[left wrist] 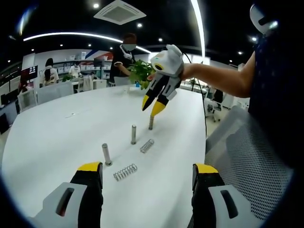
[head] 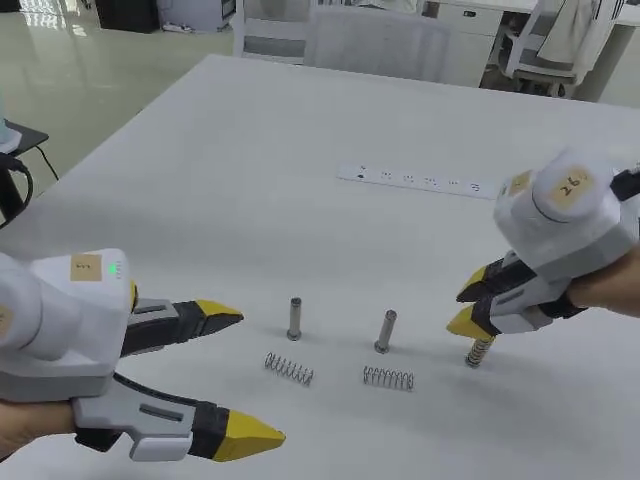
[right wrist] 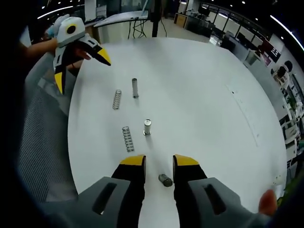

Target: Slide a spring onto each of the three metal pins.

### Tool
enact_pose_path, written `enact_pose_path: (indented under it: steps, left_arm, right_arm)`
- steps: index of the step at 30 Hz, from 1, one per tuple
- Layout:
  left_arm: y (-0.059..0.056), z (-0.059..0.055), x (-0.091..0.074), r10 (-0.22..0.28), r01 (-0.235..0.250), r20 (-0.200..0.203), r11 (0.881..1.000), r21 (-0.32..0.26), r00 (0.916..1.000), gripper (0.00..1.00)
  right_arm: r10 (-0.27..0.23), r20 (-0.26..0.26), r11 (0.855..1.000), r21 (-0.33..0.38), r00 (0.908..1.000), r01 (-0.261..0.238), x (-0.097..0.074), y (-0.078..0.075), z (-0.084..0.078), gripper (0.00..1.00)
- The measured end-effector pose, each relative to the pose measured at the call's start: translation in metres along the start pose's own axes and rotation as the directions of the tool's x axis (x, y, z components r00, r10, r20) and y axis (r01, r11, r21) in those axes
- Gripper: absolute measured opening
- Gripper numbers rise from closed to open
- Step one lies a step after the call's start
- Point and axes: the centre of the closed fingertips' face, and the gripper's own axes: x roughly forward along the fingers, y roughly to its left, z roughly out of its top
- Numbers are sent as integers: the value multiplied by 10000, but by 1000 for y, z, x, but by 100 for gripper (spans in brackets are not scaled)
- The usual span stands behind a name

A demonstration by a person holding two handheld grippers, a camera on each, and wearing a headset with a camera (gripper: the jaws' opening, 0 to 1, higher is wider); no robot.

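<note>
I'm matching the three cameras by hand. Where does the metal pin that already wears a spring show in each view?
Head view: the spring-covered metal pin stands lower right, just under the yellow tips of the right tool.
Left gripper view: near centre, below those yellow tips.
Right gripper view: bottom centre, between that tool's own jaws.
Shared landmark: the bare middle steel pin, its nearest neighbour.

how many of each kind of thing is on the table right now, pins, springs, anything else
metal pins: 3
springs: 3 (2 lying loose, 1 on a pin)
power strip: 1
total: 7
</note>
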Motion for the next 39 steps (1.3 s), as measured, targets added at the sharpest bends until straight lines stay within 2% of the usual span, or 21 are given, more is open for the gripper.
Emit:
enact_pose_path:
  steps: [6, 16, 19, 31, 39]
  left_arm:
    - [-1, 0, 1, -39, 39, -28, 10000, 34, 10000, 73]
    - [-1, -1, 2, -72, 72, -58, 10000, 40, 10000, 73]
    - [-1, -1, 2, -80, 81, -71, 10000, 29, 9999, 73]
    - [-2, -1, 2, -98, 98, -88, 10000, 2, 9999, 72]
    - [-2, -2, 2, -96, 95, -124, 9999, -46, 9999, 72]
  right_arm:
    - [286, -61, 9991, -305, 9996, -288, 6, 12, 5, 20]
    - [867, -491, 9930, -755, 9950, -903, 25, 30, 0, 19]
    - [928, -741, 9903, -970, 9929, -998, 30, 35, -4, 19]
    - [1267, -1116, 9816, -1291, 9856, -1408, 49, 48, -6, 16]
    - [1345, -1505, 9756, -1528, 9794, -1575, 61, 53, -16, 15]
